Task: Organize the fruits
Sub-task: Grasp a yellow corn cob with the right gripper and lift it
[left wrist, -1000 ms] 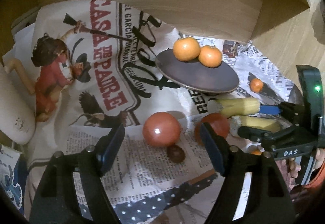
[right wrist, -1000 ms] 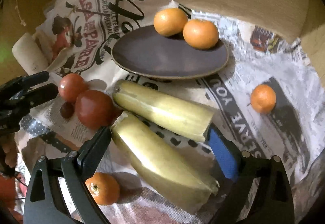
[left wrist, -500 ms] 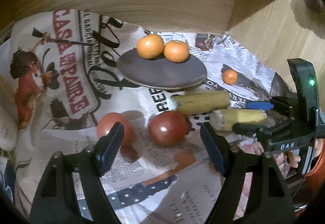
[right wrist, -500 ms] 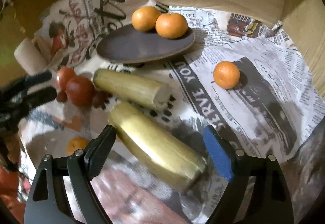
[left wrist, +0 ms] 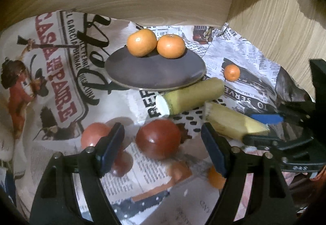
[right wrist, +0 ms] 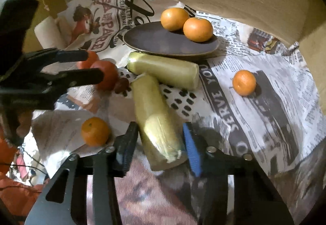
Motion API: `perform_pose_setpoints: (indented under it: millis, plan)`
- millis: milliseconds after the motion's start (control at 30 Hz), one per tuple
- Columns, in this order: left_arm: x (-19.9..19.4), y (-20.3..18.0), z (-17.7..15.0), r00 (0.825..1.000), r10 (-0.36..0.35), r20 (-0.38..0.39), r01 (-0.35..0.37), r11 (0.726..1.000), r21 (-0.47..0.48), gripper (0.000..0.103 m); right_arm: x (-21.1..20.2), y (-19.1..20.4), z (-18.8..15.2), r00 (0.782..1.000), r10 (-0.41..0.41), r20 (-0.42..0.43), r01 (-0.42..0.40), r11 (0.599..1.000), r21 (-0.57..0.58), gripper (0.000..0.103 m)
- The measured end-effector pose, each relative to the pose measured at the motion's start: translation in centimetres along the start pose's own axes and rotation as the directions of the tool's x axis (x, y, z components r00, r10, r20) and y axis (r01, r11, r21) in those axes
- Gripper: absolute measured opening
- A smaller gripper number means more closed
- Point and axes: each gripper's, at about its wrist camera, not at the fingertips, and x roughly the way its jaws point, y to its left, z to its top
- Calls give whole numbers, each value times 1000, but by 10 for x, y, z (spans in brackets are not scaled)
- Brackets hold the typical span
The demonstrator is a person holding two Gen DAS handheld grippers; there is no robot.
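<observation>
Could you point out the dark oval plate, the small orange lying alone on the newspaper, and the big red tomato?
dark oval plate point(left wrist: 154, 74), left wrist view, bare middle.
small lone orange point(right wrist: 244, 82), right wrist view, its centre.
big red tomato point(left wrist: 158, 139), left wrist view, front face.

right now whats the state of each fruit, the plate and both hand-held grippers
left hand-held gripper: open, red fruit between its fingers, untouched
right hand-held gripper: closing around near yellow piece
far yellow piece: lying on newspaper
plate: holds two oranges
loose oranges: on newspaper
red fruits: on newspaper
</observation>
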Motion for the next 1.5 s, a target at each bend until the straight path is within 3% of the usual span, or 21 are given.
perform_pose_setpoints:
  millis: [267, 433, 667, 900, 1000, 1300, 1400, 1500]
  plan:
    - [27, -11, 17, 999, -29, -44, 31, 998, 48, 78, -26, -26, -22, 996, -83, 13, 81, 990, 113, 37]
    - [44, -18, 26, 997, -25, -77, 32, 996, 83, 78, -34, -32, -18, 990, -137, 20, 133, 983, 129, 37]
    - [56, -25, 32, 992, -70, -109, 80, 992, 96, 76, -33, -31, 23, 990, -80, 118, 64, 989, 133, 39]
    - [63, -26, 35, 988, -93, -120, 106, 989, 100, 71, 13, -45, 53, 998, 15, 59, -26, 982, 185, 39]
    - [60, -29, 36, 983, -136, -126, 149, 983, 108, 59, 27, -47, 58, 999, 30, 31, -35, 980, 197, 38]
    - [37, -46, 21, 977, -168, -132, 188, 969, 162, 56, 27, -50, 57, 999, 39, 6, -39, 982, 183, 44]
    - [26, -49, 17, 985, -127, -113, 148, 970, 194, 52, 22, -52, 52, 999, 47, 7, -48, 982, 181, 44]
    - [18, -49, 21, 991, -110, -82, 125, 970, 209, 52, 7, -53, 44, 999, -1, 43, -7, 984, 178, 44]
